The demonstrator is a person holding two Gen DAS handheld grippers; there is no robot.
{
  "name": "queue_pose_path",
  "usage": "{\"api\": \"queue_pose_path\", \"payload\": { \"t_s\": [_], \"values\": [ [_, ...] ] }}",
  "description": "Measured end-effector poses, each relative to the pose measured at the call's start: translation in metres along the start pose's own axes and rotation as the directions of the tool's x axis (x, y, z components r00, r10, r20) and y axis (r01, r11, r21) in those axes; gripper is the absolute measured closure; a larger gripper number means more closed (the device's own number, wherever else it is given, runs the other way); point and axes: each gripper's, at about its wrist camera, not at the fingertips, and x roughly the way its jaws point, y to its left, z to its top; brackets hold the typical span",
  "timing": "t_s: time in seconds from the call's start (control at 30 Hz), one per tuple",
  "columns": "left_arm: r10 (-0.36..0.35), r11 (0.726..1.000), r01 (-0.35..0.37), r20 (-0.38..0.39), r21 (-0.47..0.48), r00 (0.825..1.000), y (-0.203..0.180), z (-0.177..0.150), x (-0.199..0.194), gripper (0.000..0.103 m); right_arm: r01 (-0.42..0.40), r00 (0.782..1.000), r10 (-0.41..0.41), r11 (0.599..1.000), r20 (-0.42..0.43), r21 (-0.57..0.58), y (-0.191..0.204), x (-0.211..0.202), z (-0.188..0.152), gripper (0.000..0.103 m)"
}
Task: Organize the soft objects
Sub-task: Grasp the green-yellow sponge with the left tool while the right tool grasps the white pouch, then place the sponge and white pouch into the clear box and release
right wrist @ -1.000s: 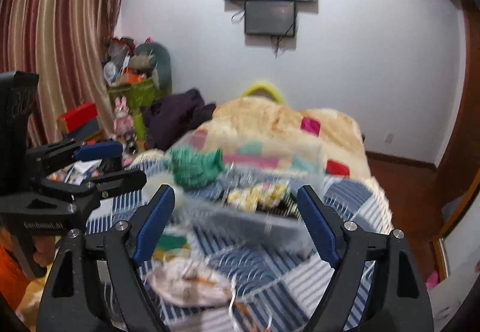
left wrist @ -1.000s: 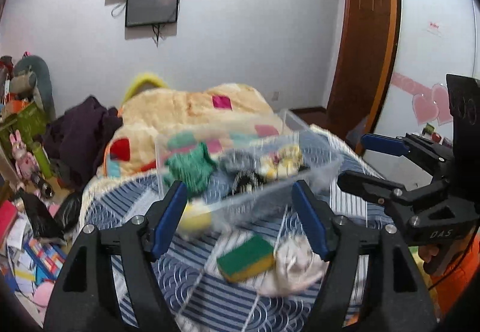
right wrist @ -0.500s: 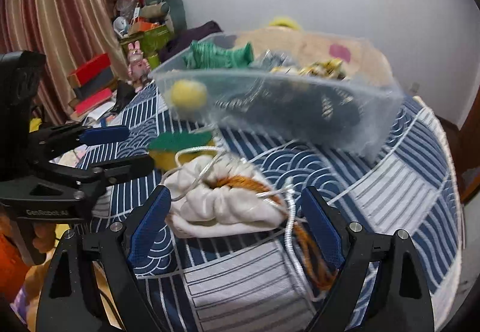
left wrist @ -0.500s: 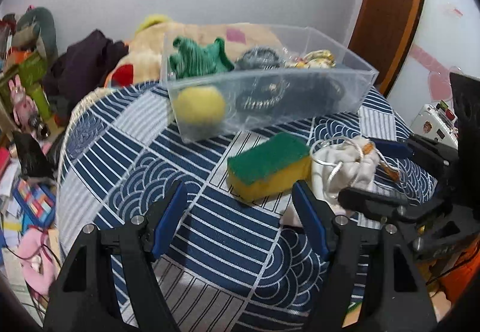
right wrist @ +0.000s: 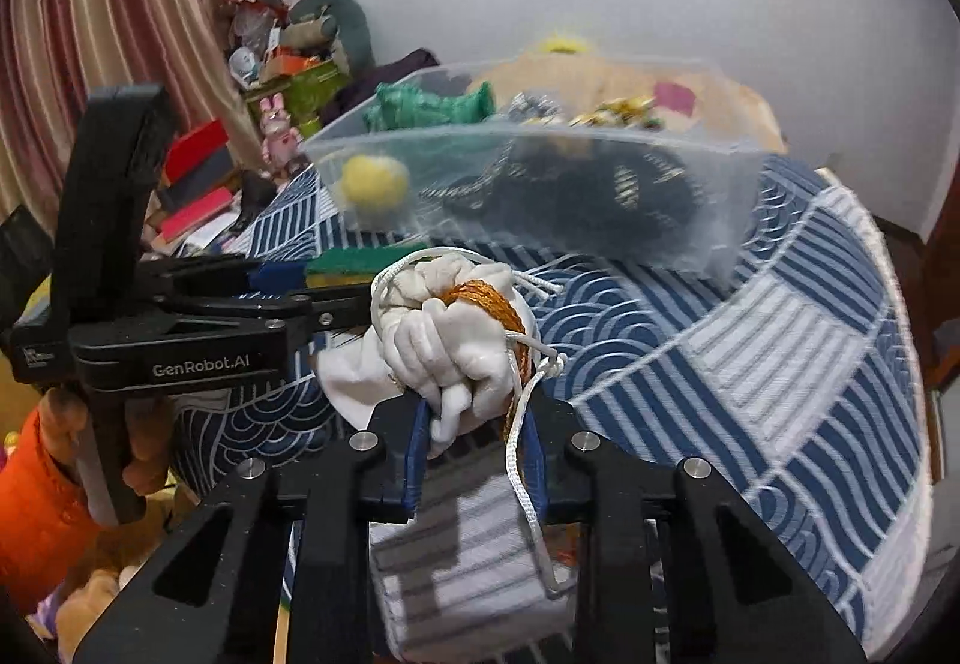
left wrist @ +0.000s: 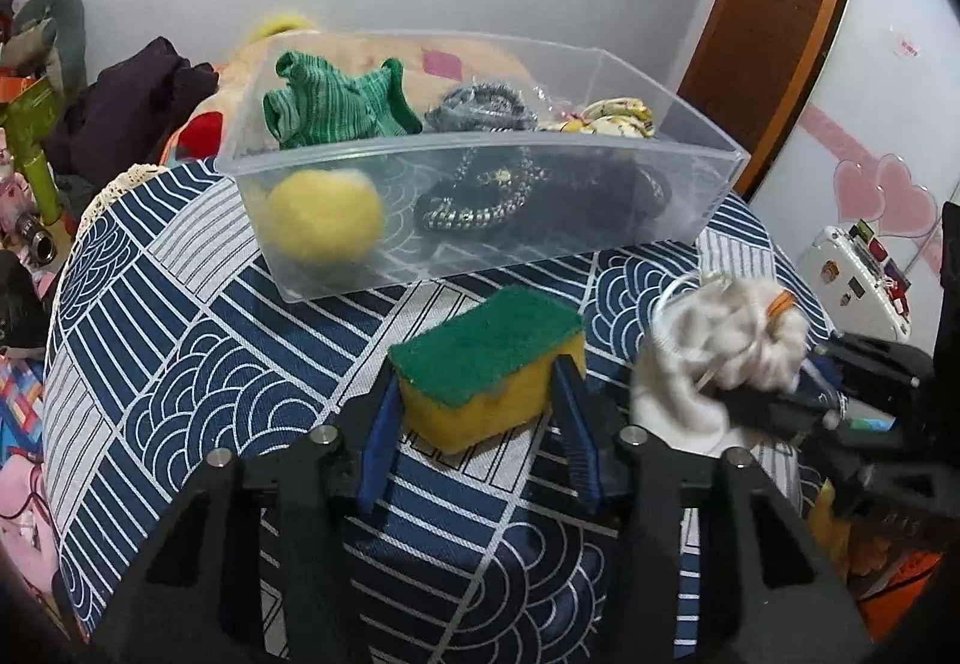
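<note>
Sponge point(left wrist: 487, 364), just before the clear bin point(left wrist: 708, 196), sits clamped in the left gripper point(left wrist: 480, 400); the right gripper point(right wrist: 477, 412) grips the drawstring pouch point(right wrist: 456, 328). Inside the bin: yellow ball point(left wrist: 324, 223), green cloth point(left wrist: 336, 109), dark chain point(left wrist: 480, 196).

Right claw point(right wrist: 474, 424) pinches the white drawstring pouch point(right wrist: 456, 328) — clear bin point(right wrist: 690, 196) behind.

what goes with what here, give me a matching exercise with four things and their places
Things:
1. sponge
2. drawstring pouch
3. yellow ball
4. green cloth

Places:
a. low in the clear bin, behind its front wall
b. between the right gripper fingers
c. between the left gripper fingers
d. rising above the bin's rim

Pairs: 1-c, 2-b, 3-a, 4-d
</note>
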Motion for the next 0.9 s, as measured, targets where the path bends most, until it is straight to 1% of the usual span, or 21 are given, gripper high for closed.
{"api": "queue_pose_path", "payload": {
  "t_s": [0.13,0.3,0.43,0.63,0.7,0.9],
  "values": [
    [0.005,1.0,-0.006,0.032,0.007,0.999,-0.002,0.0,-0.014,0.059,0.026,0.998,-0.028,0.999,0.053,0.03,-0.011,-0.02,0.007,0.079],
    [0.019,1.0,-0.021,0.117,0.012,0.993,-0.005,0.009,-0.046,0.059,0.059,0.99,-0.064,0.997,0.127,0.04,-0.017,-0.04,0.021,0.079],
    [0.029,0.999,-0.032,0.195,0.01,0.98,-0.005,0.026,-0.071,0.059,0.078,0.978,-0.085,0.996,0.19,0.042,-0.015,-0.051,0.039,0.079],
    [0.076,0.996,-0.084,0.285,0.015,0.956,-0.004,0.056,-0.092,0.059,0.088,0.959,-0.094,0.996,0.266,0.033,-0.012,-0.057,0.069,0.079],
    [0.096,0.994,-0.105,0.296,0.016,0.95,-0.003,0.066,-0.091,0.059,0.09,0.957,-0.093,0.996,0.277,0.021,-0.01,-0.054,0.079,0.079],
    [0.11,0.993,-0.117,0.282,0.005,0.953,0.005,0.089,-0.075,0.059,0.096,0.959,-0.093,0.995,0.267,-0.002,-0.009,-0.038,0.1,0.079]
  ]
}}
